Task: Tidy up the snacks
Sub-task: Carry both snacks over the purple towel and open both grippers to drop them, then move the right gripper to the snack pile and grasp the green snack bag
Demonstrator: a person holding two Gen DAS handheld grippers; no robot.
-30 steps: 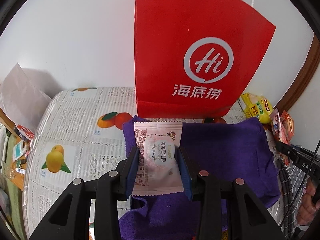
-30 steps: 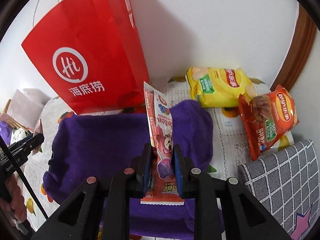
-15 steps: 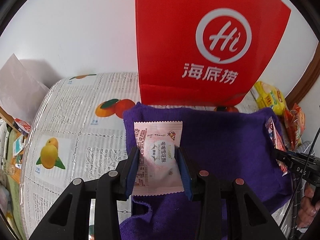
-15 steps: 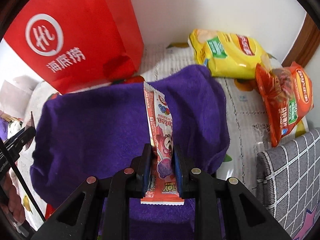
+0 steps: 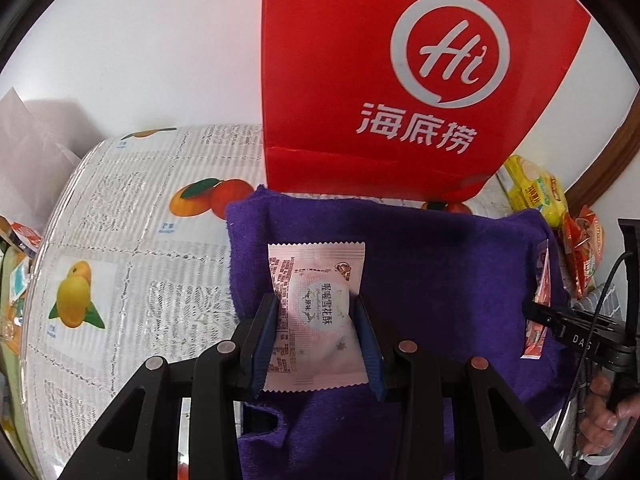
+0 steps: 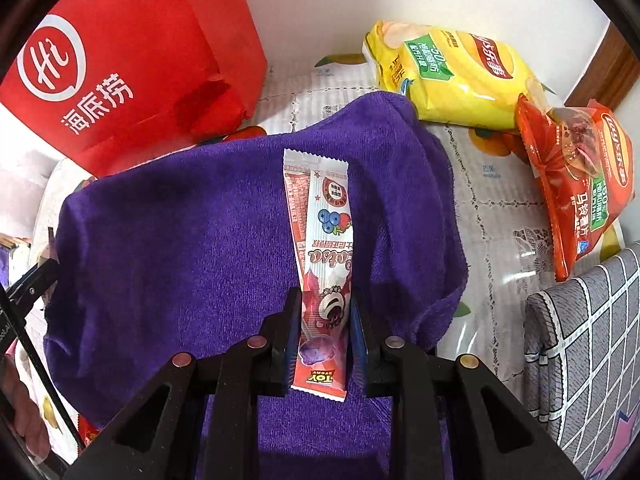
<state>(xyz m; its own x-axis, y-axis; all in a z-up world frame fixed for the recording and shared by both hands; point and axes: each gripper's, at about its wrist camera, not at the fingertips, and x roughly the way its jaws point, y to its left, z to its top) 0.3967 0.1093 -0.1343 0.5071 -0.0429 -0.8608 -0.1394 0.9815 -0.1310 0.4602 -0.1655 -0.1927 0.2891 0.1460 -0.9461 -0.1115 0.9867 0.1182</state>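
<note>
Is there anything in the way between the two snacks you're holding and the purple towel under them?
Nothing visible. The left gripper holds the pink square packet and the right gripper holds the long red stick packet, both over bare purple towel. The chip bags lie off to the side.

towel [image 6: 192,248]: purple | bag [image 5: 400,80]: red, white logo | tablecloth [image 5: 132,288]: white lace, fruit prints | cushion [image 6: 592,344]: grey, white grid

Towel [image 6: 200,240] on table [image 5: 120,300]; paper bag [image 5: 360,80] behind; chip bags [image 6: 460,76] right.
</note>
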